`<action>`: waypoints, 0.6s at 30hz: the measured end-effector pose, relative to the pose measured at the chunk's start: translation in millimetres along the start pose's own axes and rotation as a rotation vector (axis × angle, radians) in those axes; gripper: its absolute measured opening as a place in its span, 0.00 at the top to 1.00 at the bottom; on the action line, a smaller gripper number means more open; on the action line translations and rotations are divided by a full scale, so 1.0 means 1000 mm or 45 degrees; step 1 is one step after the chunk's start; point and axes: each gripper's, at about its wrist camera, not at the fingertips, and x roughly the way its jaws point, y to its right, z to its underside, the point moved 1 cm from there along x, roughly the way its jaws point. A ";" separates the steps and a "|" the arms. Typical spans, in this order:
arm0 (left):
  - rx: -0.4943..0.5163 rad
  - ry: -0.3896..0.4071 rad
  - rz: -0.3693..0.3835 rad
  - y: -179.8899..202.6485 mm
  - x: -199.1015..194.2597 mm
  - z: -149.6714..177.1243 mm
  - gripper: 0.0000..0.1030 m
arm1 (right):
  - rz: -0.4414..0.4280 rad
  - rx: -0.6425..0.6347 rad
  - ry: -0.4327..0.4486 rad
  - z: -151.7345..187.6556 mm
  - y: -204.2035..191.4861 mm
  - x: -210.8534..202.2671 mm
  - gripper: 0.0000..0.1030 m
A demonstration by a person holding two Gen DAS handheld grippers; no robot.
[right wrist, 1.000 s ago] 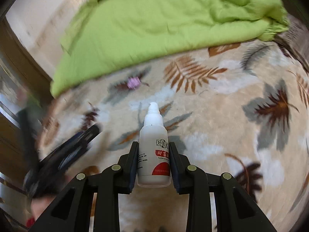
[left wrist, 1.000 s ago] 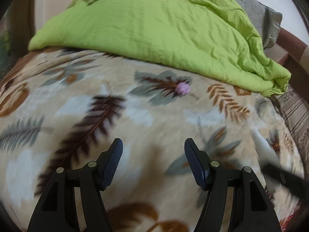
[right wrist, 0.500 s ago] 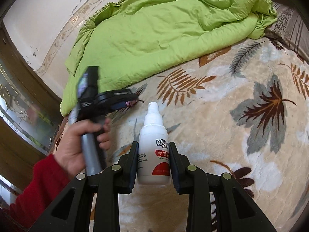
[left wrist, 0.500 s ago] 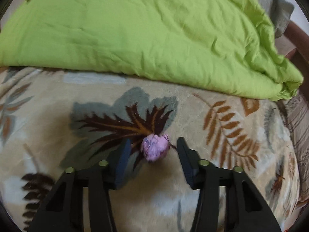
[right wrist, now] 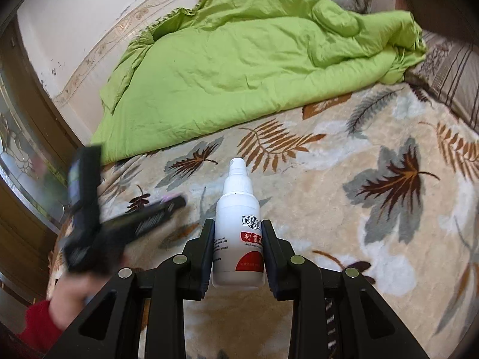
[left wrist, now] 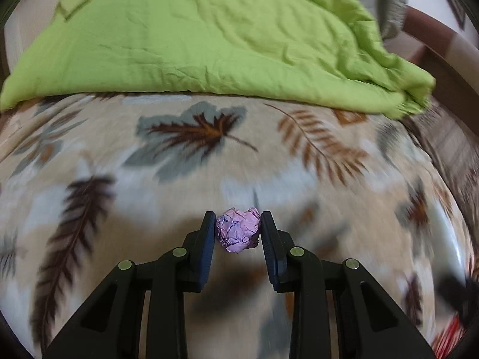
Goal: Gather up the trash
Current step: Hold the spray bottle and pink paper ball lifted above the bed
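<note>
Left claw [left wrist: 238, 233] pinches paper ball [left wrist: 238, 233] above open blanket [left wrist: 179, 197].

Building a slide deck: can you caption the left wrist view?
Left gripper clamps a crumpled purple paper ball above a leaf-patterned blanket.

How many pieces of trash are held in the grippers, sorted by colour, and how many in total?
Purple: 1, the crumpled paper ball in the left gripper.
White: 1, the spray bottle in the right gripper.
Total: 2.
</note>
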 end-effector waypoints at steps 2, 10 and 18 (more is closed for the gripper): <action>0.042 0.032 -0.018 0.008 -0.030 0.023 0.72 | 0.006 -0.013 0.007 0.006 -0.004 -0.009 0.69; 0.161 0.143 -0.089 0.028 -0.121 0.100 0.72 | 0.008 -0.085 -0.004 0.060 -0.012 -0.061 0.69; 0.172 0.195 -0.144 0.033 -0.162 0.146 0.72 | 0.023 -0.124 0.060 0.095 -0.001 -0.117 0.69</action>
